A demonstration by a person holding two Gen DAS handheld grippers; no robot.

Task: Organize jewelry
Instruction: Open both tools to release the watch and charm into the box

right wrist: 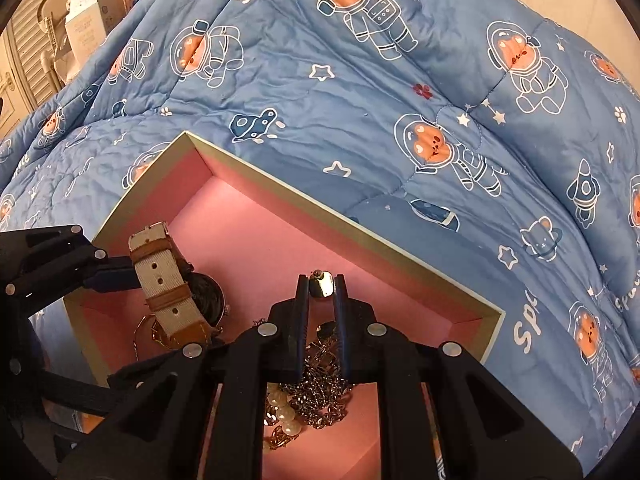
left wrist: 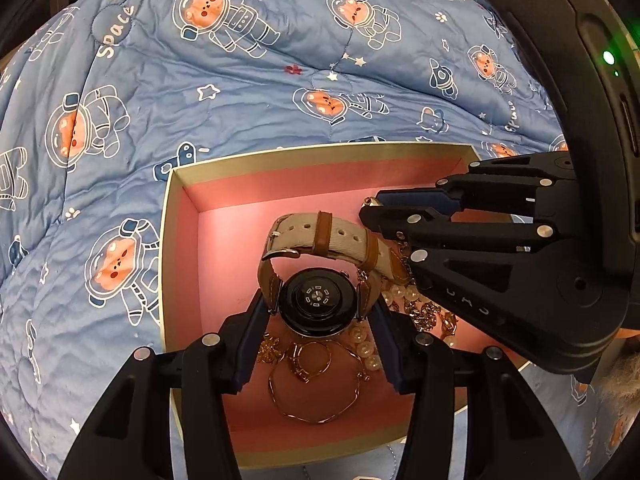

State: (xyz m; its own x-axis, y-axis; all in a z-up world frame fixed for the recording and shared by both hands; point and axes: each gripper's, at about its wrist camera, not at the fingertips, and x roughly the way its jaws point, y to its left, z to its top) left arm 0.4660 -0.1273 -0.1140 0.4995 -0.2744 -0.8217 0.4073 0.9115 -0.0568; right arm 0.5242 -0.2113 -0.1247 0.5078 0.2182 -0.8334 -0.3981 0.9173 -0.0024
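Note:
A cream box with a pink lining lies on the bed. My left gripper is shut on a watch: black case back up, beige strap with brown loops arching over the box. In the right wrist view the watch hangs from the left gripper at the left. My right gripper is shut on a small gold earring over the box. In the left wrist view, the right gripper reaches in from the right. Gold bangles, pearls and a chain lie in the box.
A blue quilt printed with astronaut bears covers the bed all round the box and rises in folds behind it. Cartons stand beyond the bed at the upper left. The two grippers sit close together over the box.

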